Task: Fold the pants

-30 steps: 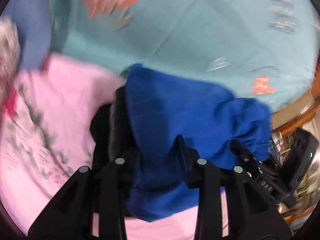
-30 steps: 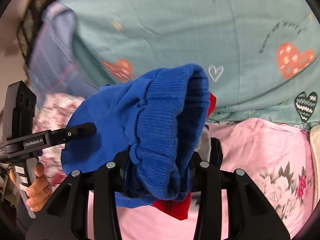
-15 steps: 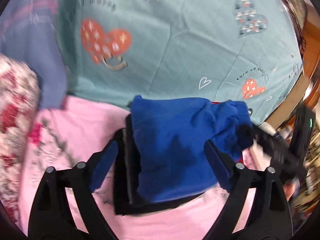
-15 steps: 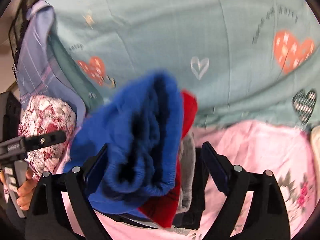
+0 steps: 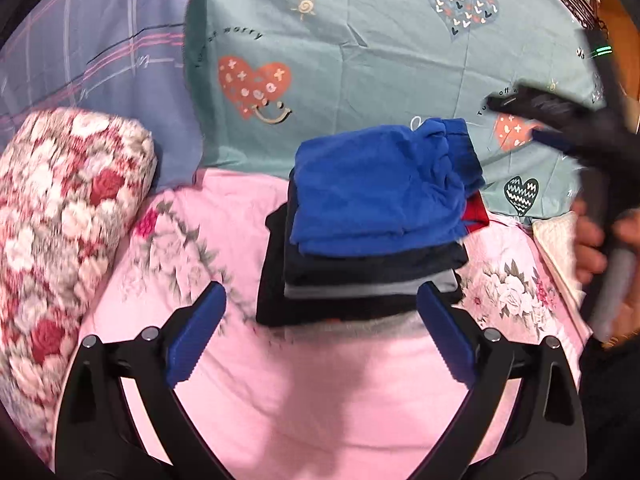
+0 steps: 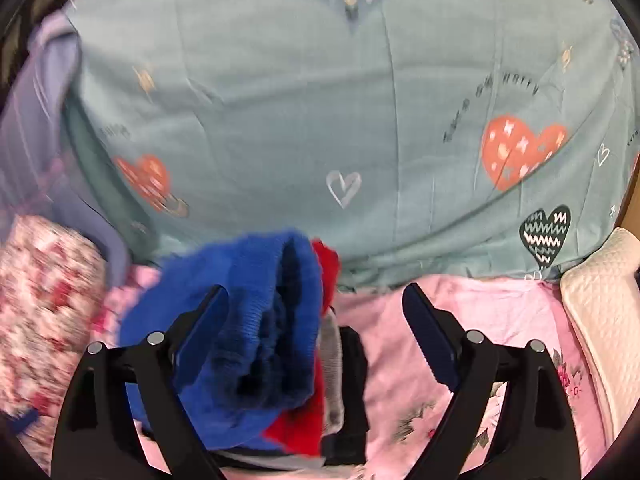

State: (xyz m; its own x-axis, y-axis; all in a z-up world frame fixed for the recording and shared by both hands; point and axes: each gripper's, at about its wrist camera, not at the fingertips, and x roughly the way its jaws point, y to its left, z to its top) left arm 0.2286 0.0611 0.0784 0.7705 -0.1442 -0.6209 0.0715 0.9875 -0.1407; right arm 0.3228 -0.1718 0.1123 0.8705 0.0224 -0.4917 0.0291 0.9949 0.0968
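Observation:
Blue pants (image 5: 380,184) lie folded on top of a stack of folded clothes: dark navy (image 5: 372,268), grey (image 5: 372,290) and black (image 5: 276,272) layers, with a red garment (image 5: 474,214) peeking out on the right. My left gripper (image 5: 320,292) has pulled back from the stack; its jaws are opening, with nothing between them. My right gripper (image 6: 315,290) stands open at the pants' ribbed waistband end (image 6: 248,332), which lies loose between the jaws, nearer the left finger. In the left wrist view the right gripper (image 5: 514,118) shows blurred at the right, held by a hand (image 5: 588,240).
The stack sits on a pink floral blanket (image 5: 320,392). Behind it spreads a teal sheet with hearts (image 5: 360,60). A red-and-white floral pillow (image 5: 60,216) lies at the left, a plaid bluish cloth (image 5: 100,40) behind it, and a cream quilted cushion (image 6: 600,300) at the right.
Both grippers were shut on the blue pants and have let go. The pants now rest on the stack. My left gripper has backed away and turned; the right has barely moved.

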